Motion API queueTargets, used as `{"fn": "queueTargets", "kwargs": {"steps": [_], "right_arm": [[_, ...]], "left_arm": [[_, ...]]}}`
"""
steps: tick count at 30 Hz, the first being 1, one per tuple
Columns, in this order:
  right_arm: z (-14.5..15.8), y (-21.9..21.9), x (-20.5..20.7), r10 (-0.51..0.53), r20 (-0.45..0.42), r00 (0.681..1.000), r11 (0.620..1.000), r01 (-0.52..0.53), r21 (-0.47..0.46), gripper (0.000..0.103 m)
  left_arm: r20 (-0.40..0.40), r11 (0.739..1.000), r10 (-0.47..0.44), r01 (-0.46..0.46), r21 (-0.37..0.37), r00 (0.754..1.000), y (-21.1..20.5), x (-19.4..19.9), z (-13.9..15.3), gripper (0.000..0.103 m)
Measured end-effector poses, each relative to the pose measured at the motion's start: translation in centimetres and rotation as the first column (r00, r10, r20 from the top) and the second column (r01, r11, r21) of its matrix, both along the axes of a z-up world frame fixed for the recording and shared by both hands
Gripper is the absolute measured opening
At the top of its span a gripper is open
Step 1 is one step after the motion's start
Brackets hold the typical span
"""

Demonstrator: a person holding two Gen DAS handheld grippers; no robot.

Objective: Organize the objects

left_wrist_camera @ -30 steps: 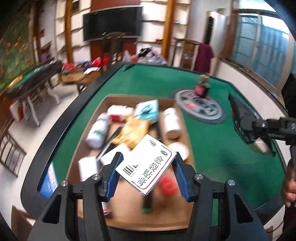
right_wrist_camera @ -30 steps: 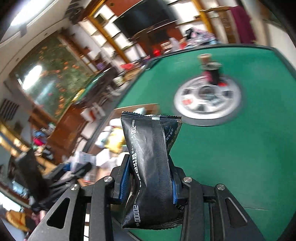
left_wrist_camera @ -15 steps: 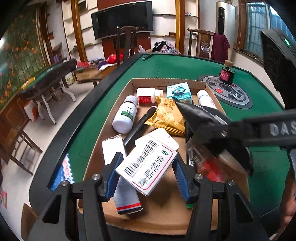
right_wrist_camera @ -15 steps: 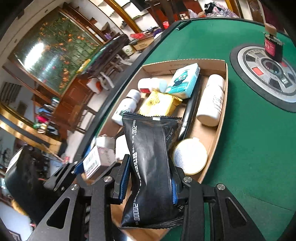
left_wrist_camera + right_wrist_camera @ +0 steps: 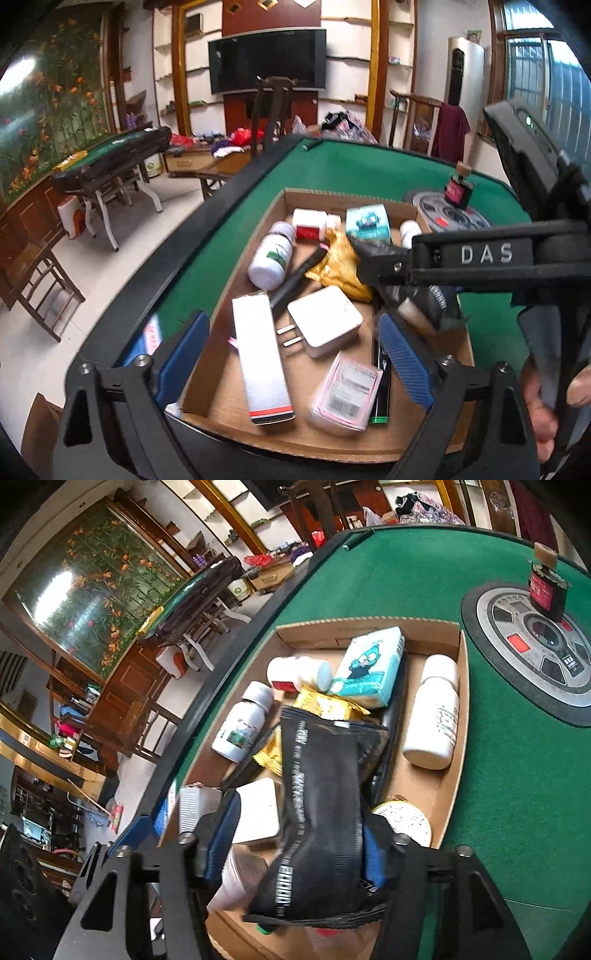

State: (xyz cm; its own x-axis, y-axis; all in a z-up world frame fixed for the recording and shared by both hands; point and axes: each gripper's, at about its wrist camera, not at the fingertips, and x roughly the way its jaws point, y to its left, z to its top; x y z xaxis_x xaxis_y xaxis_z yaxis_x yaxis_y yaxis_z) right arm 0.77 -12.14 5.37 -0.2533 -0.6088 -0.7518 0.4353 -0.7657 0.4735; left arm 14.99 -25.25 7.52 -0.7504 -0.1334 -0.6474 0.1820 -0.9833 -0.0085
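Opening left gripper (image 5: 291, 343) jaws (empty) | right gripper (image 5: 295, 838) loosening on black packet (image 5: 321, 812)

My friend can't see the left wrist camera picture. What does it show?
The open left gripper hangs over a cardboard box full of small things: a pink-and-white packet, a white charger, bottles. The box sits on a green table.
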Motion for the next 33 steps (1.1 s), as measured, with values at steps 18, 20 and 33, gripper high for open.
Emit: {"fn": "queueTargets", "kwargs": {"steps": [18, 20, 33], "right_arm": [[0.1, 2.0, 2.9, 0.068, 0.154, 0.986, 0.974, -0.032, -0.225, 0.083], [-0.3, 2.4, 3.3, 0.078, 0.181, 0.98, 0.969, -0.032, -0.245, 0.083], [0.2, 6.7, 5.1, 0.053, 0.187, 0.981, 0.942, 0.013, -0.337, 0.091]], "left_arm": [[-0.063, 0.992, 0.095, -0.1, -0.079, 0.993, 1.1, 2.2, 4.1, 0.098], [-0.064, 0.99, 0.095, -0.1, -0.095, 0.993, 1.7, 2.3, 4.3, 0.098], [-0.148, 0.98, 0.072, -0.098, -0.172, 0.986, 5.4, 3.7, 6.1, 0.1]]}}
